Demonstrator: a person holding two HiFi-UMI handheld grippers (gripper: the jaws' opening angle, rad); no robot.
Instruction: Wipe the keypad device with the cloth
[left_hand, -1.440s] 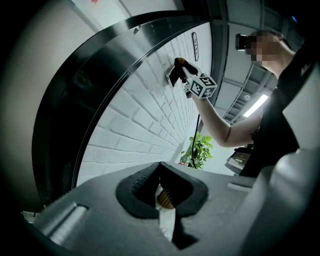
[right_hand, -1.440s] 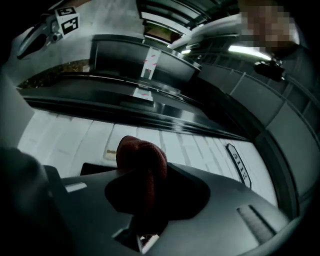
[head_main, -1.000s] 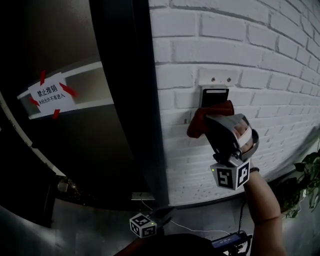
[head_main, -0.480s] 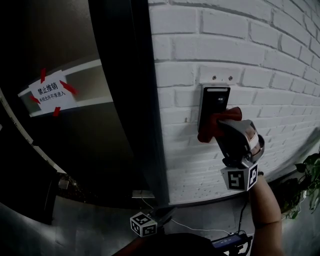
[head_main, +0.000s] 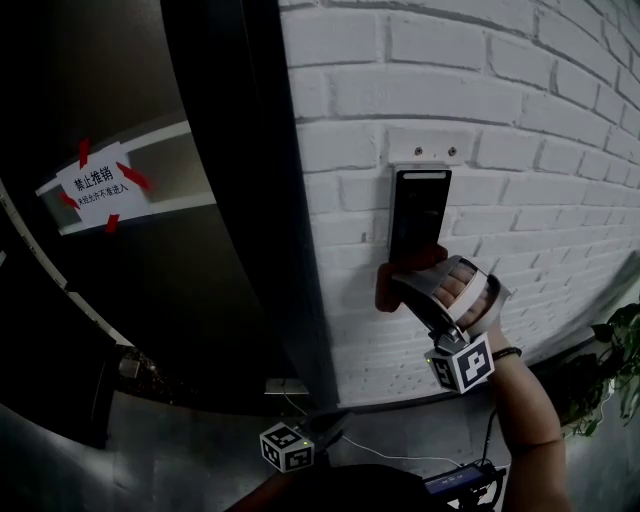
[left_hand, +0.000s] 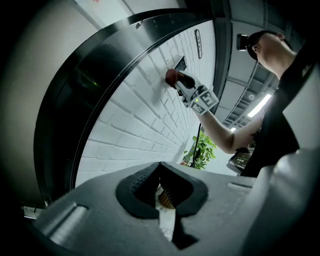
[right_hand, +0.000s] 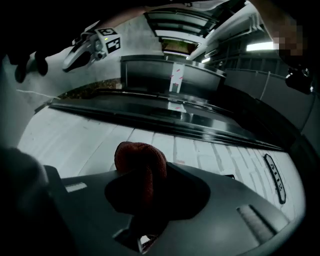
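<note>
The black keypad device (head_main: 418, 212) hangs on the white brick wall (head_main: 520, 120). My right gripper (head_main: 404, 284) is shut on a bunched red cloth (head_main: 384, 290) and presses it against the wall at the keypad's lower left corner. In the right gripper view the cloth (right_hand: 141, 165) bulges out from between the jaws. The left gripper view shows the cloth (left_hand: 172, 76) from the side, just under the keypad (left_hand: 180, 63). My left gripper (head_main: 325, 430) hangs low near the floor, shut, with nothing held (left_hand: 162, 192).
A dark door frame (head_main: 250, 200) runs down just left of the keypad. Beyond it is a door with a taped paper notice (head_main: 95, 185). A potted plant (head_main: 612, 350) stands at the lower right. A cable (head_main: 400, 462) lies on the floor.
The right gripper has slid the cloth down and to the left, from over the keypad's lower part to its bottom left corner. More of the keypad's face now shows.
</note>
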